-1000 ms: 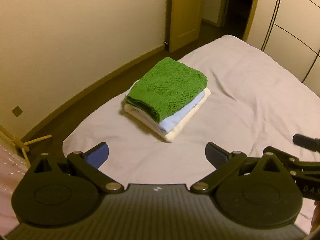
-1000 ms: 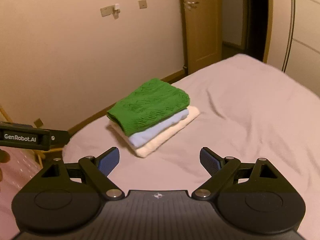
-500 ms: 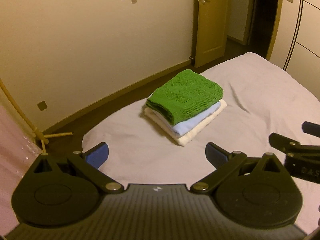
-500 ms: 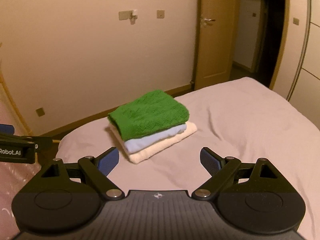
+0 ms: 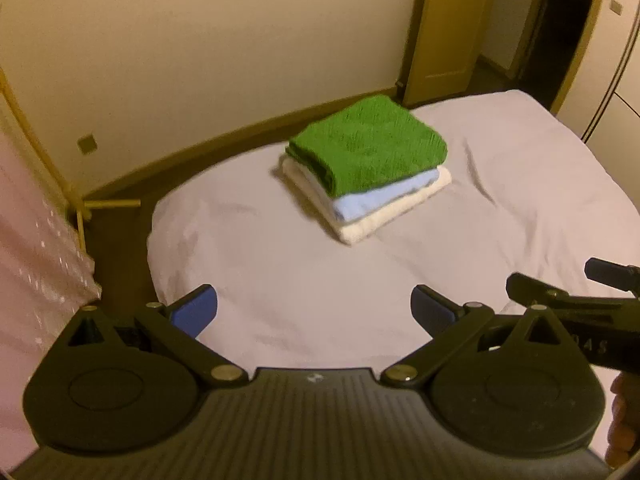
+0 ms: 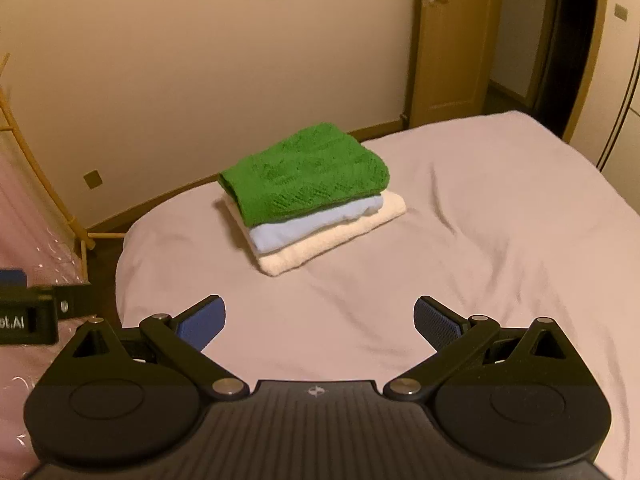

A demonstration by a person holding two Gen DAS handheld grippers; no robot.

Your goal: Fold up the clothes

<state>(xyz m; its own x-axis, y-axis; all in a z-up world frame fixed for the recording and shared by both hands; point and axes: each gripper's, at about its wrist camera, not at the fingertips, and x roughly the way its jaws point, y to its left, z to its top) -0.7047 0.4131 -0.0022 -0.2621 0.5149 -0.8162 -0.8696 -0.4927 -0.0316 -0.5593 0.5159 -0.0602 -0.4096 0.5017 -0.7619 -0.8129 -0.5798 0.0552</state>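
Both grippers are hanging empty over the bed right now: the left gripper (image 5: 314, 310) is sitting wide open with nothing between its blue pads (image 5: 195, 310), and the right gripper (image 6: 319, 320) is opening its jaws up wide, also with only bare sheet between them. Folded clothes are sitting in a neat stack up ahead, well clear of both: a green knit (image 6: 306, 178) on top, a light blue piece (image 6: 316, 224) under it, and a cream one (image 6: 334, 242) at the bottom, all resting on the pale sheet of the bed (image 6: 500, 240) near its far corner. Nothing unfolded is showing anywhere on the sheet, so I'm guessing we're sitting between garments, with that pile done. Next move is probably fetching another item. Off to the left there's a wooden rack (image 6: 52, 200) with something pinkish (image 5: 36, 240) on it, maybe the next piece, can't really tell. Beyond that, just the wall and an open door (image 6: 448, 40).
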